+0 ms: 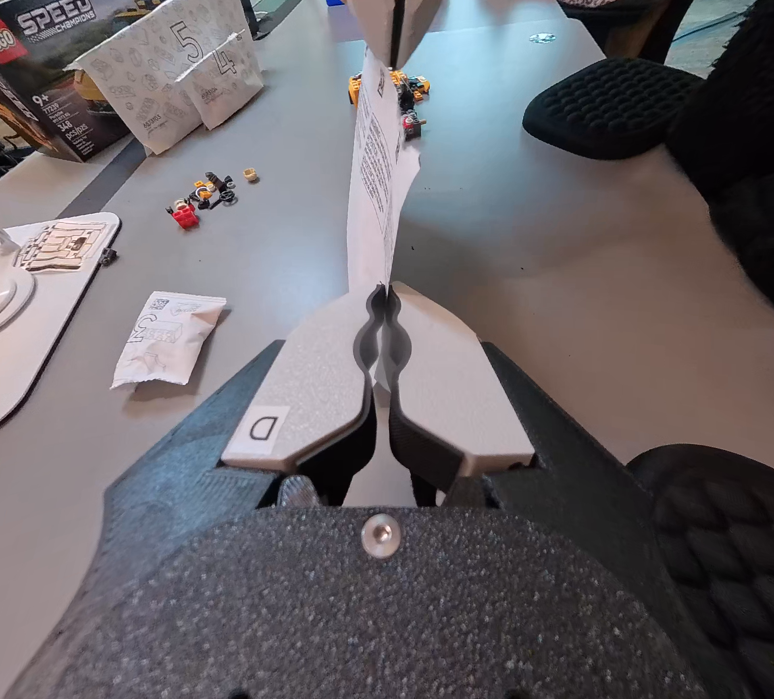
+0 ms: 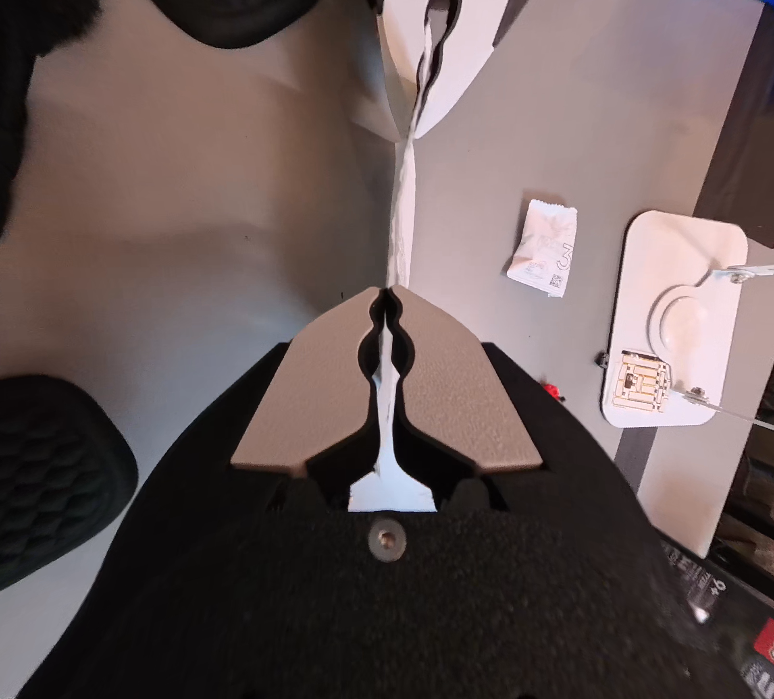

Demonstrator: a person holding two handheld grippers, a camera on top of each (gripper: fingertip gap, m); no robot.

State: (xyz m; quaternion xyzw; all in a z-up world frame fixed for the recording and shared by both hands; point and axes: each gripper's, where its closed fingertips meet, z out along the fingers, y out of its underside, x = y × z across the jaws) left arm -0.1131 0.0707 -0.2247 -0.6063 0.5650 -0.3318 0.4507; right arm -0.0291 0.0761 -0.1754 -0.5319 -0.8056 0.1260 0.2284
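A white paper bag point(image 1: 377, 176) with printed text is stretched flat and edge-on between my two grippers above the grey table point(image 1: 523, 218). My left gripper point(image 1: 385, 287) is shut on its near end. My right gripper point(image 1: 393, 61) comes down from the top of the left wrist view, shut on the far end. In the right wrist view my right gripper point(image 2: 387, 289) is shut on the bag point(image 2: 403, 218), and the left gripper point(image 2: 414, 130) pinches the other end farther off.
A small white numbered bag point(image 1: 167, 340) lies at left, also in the right wrist view point(image 2: 542, 247). Loose small bricks point(image 1: 205, 193) and a partly built yellow model point(image 1: 389, 93) sit behind. Two numbered bags point(image 1: 180, 59) lean on a set box point(image 1: 54, 63). A white lamp base point(image 2: 670, 319). Black chair armrests point(image 1: 607, 105).
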